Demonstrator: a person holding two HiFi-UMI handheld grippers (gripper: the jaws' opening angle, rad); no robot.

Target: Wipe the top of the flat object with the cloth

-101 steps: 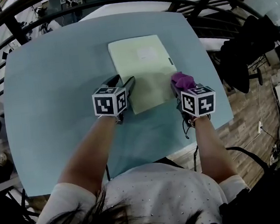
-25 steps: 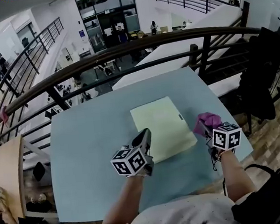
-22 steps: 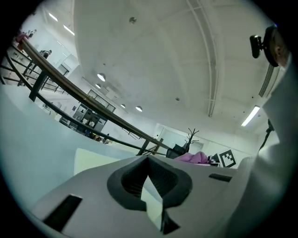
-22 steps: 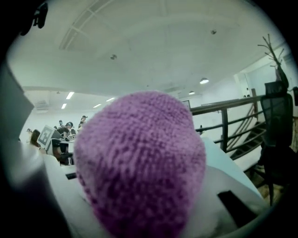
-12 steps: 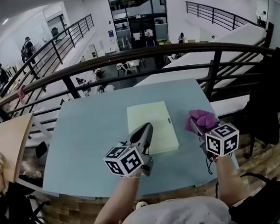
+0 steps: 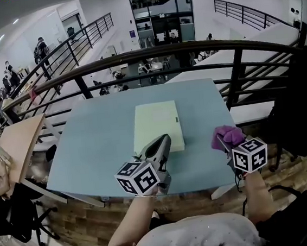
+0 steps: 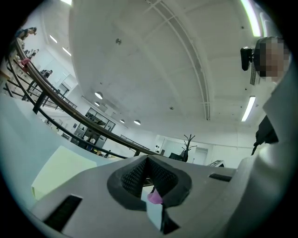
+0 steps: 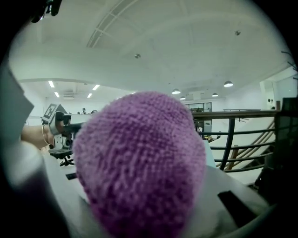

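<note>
A pale yellow flat object [image 6: 156, 126] lies on the light blue table [image 6: 96, 147]; it also shows low at the left in the left gripper view [image 7: 60, 169]. My left gripper [image 6: 162, 141] hovers over its near edge, jaws shut with nothing between them [image 7: 148, 160]. My right gripper [image 6: 227, 143] hangs off to the right of the flat object, above the table's near right corner. It is shut on a bunched purple cloth [image 6: 228, 135], which fills most of the right gripper view [image 8: 139, 162] and hides the fingertips.
A dark metal railing [image 6: 152, 54] runs behind the table, with an open hall and people below. A wooden table [image 6: 14, 150] stands to the left. Dark clothing [image 6: 299, 104] hangs at the right. The table's near edge [image 6: 150, 194] is just under both grippers.
Both grippers have lifted and drawn back toward the table's near edge. The cloth has moved from the flat object's right edge out over the table corner. The head view has tilted up.
</note>
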